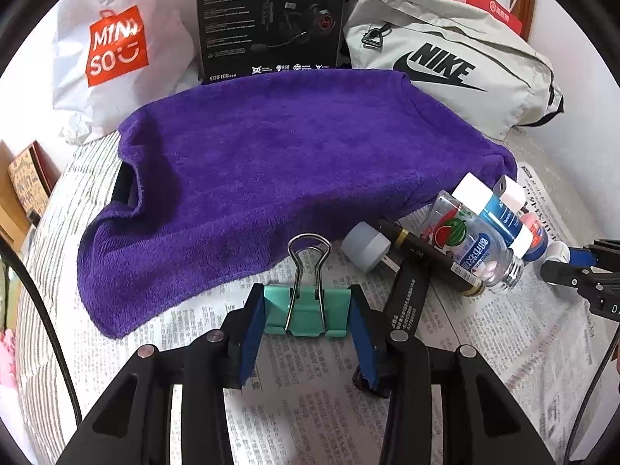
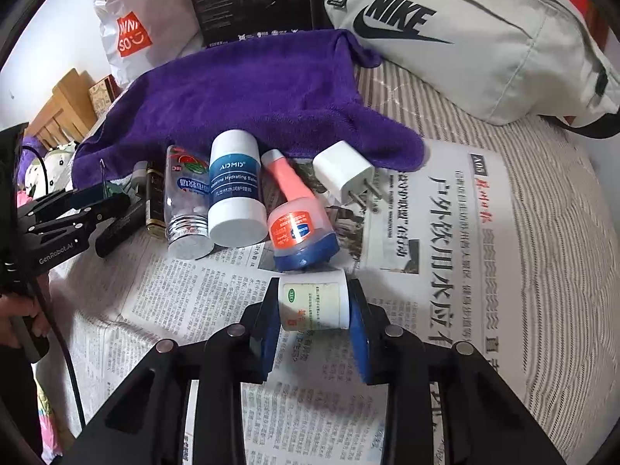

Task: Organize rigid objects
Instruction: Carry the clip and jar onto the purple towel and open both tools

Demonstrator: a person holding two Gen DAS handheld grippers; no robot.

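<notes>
My left gripper (image 1: 306, 294) is shut on a teal binder clip (image 1: 279, 310), held just above the newspaper (image 1: 310, 387) with its wire handles pointing away. My right gripper (image 2: 314, 294) is shut on a small white jar (image 2: 314, 306) with a green-printed label, both blue pads pressed on its sides. Beyond the jar lies a row: a pink bottle with a blue cap (image 2: 294, 213), a white and blue balm tube (image 2: 234, 190), a clear watermelon-label bottle (image 2: 186, 201), a black tube (image 2: 155, 201) and a white charger plug (image 2: 345, 176). A grey cap (image 1: 366, 248) lies by the row.
A purple towel (image 1: 271, 162) covers a raised shape behind the row. Further back stand a white Miniso bag (image 1: 116, 50), a black headset box (image 1: 271, 19) and a grey Nike bag (image 1: 445, 62). The newspaper lies on striped bedding (image 2: 562, 232).
</notes>
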